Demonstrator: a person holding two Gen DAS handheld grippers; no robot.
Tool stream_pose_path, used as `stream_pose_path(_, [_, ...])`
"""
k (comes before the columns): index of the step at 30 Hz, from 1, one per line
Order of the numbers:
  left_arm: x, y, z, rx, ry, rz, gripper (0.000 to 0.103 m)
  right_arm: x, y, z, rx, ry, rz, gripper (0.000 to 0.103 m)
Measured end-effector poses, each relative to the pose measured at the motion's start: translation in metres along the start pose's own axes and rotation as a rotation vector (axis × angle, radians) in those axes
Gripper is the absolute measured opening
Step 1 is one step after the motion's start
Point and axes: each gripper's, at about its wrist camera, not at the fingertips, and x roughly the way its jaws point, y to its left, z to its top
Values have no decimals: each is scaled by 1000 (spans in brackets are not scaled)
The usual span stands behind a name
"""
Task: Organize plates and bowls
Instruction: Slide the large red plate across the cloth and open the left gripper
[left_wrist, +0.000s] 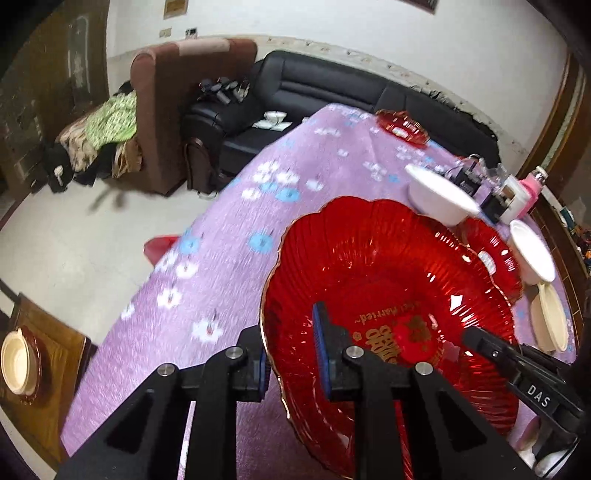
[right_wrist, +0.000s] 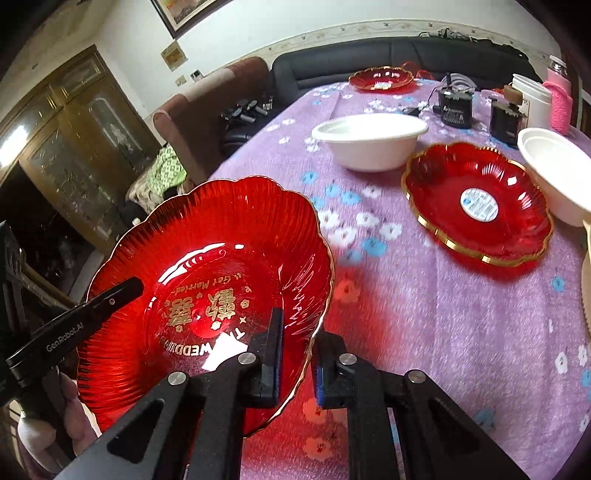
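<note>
The big red plate (right_wrist: 207, 295) hangs tilted above the table edge, its rim pinched on opposite sides by the left gripper (left_wrist: 291, 354) and right gripper (right_wrist: 295, 354). If the two pull unevenly, the slick rim could slide free and drop. Ahead of the right gripper, on the purple cloth (right_wrist: 424, 314), sit another red plate (right_wrist: 476, 203) and a white bowl (right_wrist: 369, 142); a black sofa (left_wrist: 332, 88) lies beyond.

On the purple-clothed table (right_wrist: 461, 314), a white paper bowl (right_wrist: 371, 140) sits behind-left of a gold-rimmed red glass plate (right_wrist: 476, 206), sofa (right_wrist: 369, 55) beyond.
</note>
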Motion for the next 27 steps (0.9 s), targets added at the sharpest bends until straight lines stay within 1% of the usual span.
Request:
stream_pose_path(2, [8, 3, -6, -3, 13, 24, 19, 5, 4, -9, -15, 7, -16, 14])
stream_pose_path(4, [15, 1, -11, 18, 16, 54, 20, 9, 5, -15, -27, 9, -30, 14])
stream_pose_path(7, [26, -1, -15, 25, 34, 77, 23, 15, 3, -19, -32, 15, -54, 14])
stream_pose_path(10, [28, -10, -15, 53, 18, 105, 25, 20, 0, -20, -30, 13, -77, 15])
stream_pose_path(12, [25, -15, -15, 70, 0, 116, 29, 19, -2, -20, -21, 10, -79, 16])
stream_pose_path(13, [21, -15, -15, 71, -11, 113, 30, 18, -5, -20, -7, 8, -77, 16])
stream_pose_path(15, [11, -16, -14, 69, -40, 110, 39, 14, -11, -20, 13, -3, -61, 19])
stream_pose_path(17, [-2, -16, -15, 62, -68, 103, 45, 5, -14, -20, 24, -33, -49, 29])
stream_pose_path(19, [-16, -16, -16, 52, -94, 103, 46, -7, -17, -19, 33, -63, -49, 31])
stream_pose_path(20, [-23, -17, -17, 50, -106, 101, 46, -14, -19, -20, 37, -79, -49, 32])
stream_pose_path(22, [-42, -21, -21, 44, -141, 93, 51, -30, -22, -24, 36, -110, -48, 32])
stream_pose_path(24, [-61, -27, -29, 44, -185, 82, 65, -47, -28, -30, 32, -139, -57, 33])
stream_pose_path(26, [-81, -37, -37, 54, -234, 76, 72, -65, -37, -38, 25, -166, -75, 33])
stream_pose_path(27, [-90, -42, -41, 64, -253, 73, 72, -72, -41, -42, 25, -177, -85, 33])
